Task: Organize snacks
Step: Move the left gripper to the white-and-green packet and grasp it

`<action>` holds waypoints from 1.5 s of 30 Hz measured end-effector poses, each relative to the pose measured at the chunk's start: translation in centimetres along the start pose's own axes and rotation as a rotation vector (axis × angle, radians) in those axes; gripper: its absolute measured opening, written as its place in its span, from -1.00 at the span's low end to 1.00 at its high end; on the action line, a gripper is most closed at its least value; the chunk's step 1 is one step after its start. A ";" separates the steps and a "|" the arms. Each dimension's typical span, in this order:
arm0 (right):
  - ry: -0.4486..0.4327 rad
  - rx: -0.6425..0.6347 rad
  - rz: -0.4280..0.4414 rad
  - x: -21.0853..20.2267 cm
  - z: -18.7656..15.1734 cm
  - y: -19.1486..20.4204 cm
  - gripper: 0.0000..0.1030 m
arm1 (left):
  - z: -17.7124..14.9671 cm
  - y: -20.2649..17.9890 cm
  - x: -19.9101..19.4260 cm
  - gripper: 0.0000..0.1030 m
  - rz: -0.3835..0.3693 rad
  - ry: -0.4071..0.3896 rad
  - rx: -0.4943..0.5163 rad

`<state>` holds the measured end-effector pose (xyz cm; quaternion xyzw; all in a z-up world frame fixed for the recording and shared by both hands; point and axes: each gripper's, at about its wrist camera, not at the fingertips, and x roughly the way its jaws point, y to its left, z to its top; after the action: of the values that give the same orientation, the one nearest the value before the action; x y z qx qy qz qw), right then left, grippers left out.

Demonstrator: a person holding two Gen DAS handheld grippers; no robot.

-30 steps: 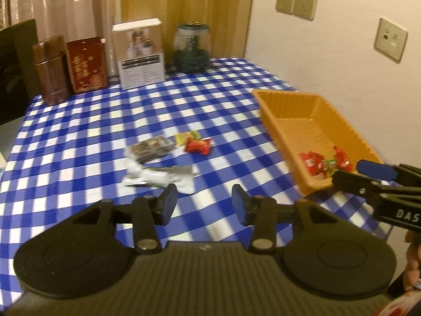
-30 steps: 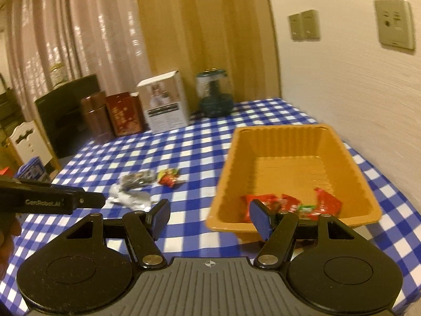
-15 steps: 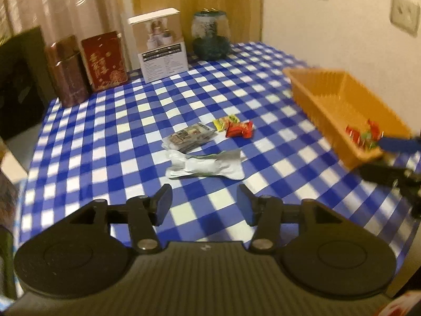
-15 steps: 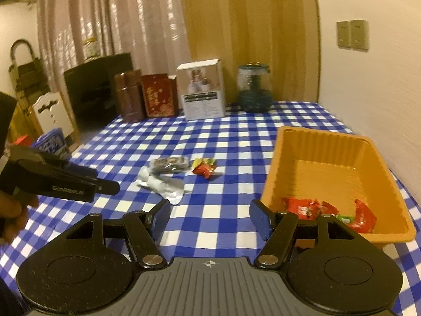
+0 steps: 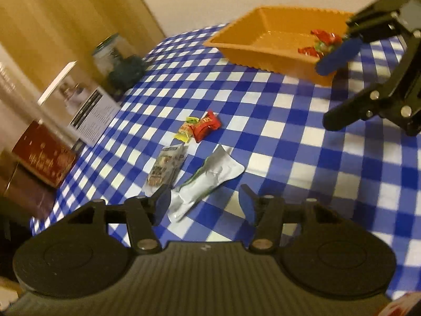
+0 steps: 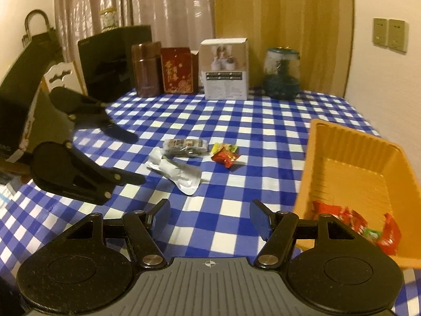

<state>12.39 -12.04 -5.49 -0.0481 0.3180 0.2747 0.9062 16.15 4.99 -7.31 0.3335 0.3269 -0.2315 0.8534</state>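
Note:
On the blue checked tablecloth lie a silver packet (image 5: 213, 176) (image 6: 179, 176), a clear packet of dark snacks (image 5: 165, 168) (image 6: 184, 146), a red candy (image 5: 206, 126) (image 6: 226, 156) and a yellow-green candy (image 5: 188, 131) (image 6: 223, 147). My left gripper (image 5: 204, 206) (image 6: 135, 159) hovers low over the silver packet's near end. Its jaws are opening and its pads press on nothing. My right gripper (image 6: 210, 217) (image 5: 339, 89) stands open and empty beside the orange tray (image 6: 352, 147) (image 5: 250, 42). The tray holds several red candies (image 6: 355, 223) (image 5: 318, 42).
Along the table's far edge stand a brown canister (image 6: 147, 68), a red tin (image 6: 179, 69), a white box (image 6: 225, 68) and a glass jar (image 6: 281, 73). A wall runs close behind the tray. A white chair back (image 6: 61, 75) stands off the left edge.
My left gripper has rolled, sunk closer to the silver packet and spread its jaws wider. My right gripper has shifted left, so the tray now lies at its right side.

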 end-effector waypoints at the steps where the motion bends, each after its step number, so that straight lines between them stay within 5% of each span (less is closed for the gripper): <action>1: 0.007 -0.003 -0.002 0.5 0.2 0.0 0.29 | -0.1 0.1 0.4 0.05 -0.008 -0.003 0.014; 12: 0.044 -0.013 -0.047 5.4 3.0 -1.5 0.29 | 0.3 1.0 4.7 0.05 -0.078 0.002 0.276; 24: 0.044 0.005 -0.048 7.6 4.0 -2.3 0.29 | -0.3 2.4 7.7 -0.03 -0.142 0.054 0.358; 32: 0.049 0.015 -0.055 8.4 4.2 -2.6 0.29 | 0.1 2.8 8.3 -0.36 -0.184 0.067 0.304; 42: 0.037 0.039 -0.052 8.2 4.3 -2.8 0.29 | 1.4 4.7 7.9 -0.44 -0.219 0.153 -0.103; 45: 0.033 0.042 -0.053 8.1 4.3 -2.8 0.29 | 1.6 4.7 7.6 -0.44 -0.250 0.170 -0.152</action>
<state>21.48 -9.52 -7.14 -0.0419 0.3374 0.2431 0.9085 24.86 5.62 -9.82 0.2430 0.4533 -0.2813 0.8102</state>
